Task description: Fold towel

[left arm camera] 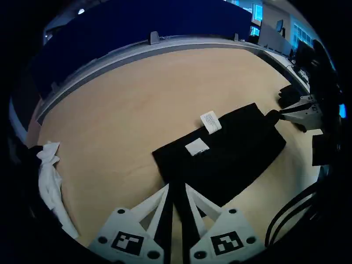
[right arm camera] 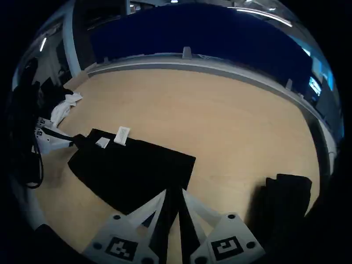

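Pale wood table (left arm camera: 132, 105) spreads wide, with a blue partition (left arm camera: 132, 26) along its far edge. On the near part of the table the black towel (left arm camera: 233, 154) lies spread flat as a slanted rectangle. In the right gripper view a stack of dark folded cloth (right arm camera: 286, 198) sits near the right, apart from the towel. A crumpled white cloth (left arm camera: 50, 180) lies at the table's left edge, well away from the towel.

The left gripper (left arm camera: 177, 190) has its fingers clenched on the towel's near left corner. The right gripper (right arm camera: 174, 193) is clamped the same way on the corner at the towel's opposite end. Each gripper also shows in the other's view, pinching its corner.

Two white labels lie on the towel's far edge: the larger (left arm camera: 210, 122) sticks out past the edge, and the smaller (left arm camera: 196, 146) lies flat just beside it.
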Motion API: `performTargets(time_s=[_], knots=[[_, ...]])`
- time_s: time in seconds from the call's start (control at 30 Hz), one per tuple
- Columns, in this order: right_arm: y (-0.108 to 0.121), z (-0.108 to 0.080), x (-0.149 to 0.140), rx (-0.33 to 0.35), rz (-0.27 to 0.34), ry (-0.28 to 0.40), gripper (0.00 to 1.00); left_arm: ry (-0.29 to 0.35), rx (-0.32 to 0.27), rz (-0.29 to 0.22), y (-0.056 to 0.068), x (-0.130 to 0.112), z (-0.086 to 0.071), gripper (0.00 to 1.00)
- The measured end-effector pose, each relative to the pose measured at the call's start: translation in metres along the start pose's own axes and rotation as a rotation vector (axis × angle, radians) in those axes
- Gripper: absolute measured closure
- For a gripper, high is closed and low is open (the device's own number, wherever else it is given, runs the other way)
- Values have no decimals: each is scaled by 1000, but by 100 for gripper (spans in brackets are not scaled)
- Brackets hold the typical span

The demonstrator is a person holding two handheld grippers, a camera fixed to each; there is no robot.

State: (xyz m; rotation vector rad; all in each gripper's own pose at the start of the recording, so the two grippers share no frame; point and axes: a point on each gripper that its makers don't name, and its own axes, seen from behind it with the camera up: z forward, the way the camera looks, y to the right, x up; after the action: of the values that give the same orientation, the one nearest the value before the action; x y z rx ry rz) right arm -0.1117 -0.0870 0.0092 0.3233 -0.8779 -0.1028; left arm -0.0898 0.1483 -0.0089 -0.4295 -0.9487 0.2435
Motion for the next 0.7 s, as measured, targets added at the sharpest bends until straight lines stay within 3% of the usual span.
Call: performTargets(time_s=[0.33,0.7], knots=[[9,18,-6,-41,21,-15,84,-8,9,3,-5,-3,16,74],[15,28,-3,-88,2,-18,42,-2,31,4,-17,3,21,59]])
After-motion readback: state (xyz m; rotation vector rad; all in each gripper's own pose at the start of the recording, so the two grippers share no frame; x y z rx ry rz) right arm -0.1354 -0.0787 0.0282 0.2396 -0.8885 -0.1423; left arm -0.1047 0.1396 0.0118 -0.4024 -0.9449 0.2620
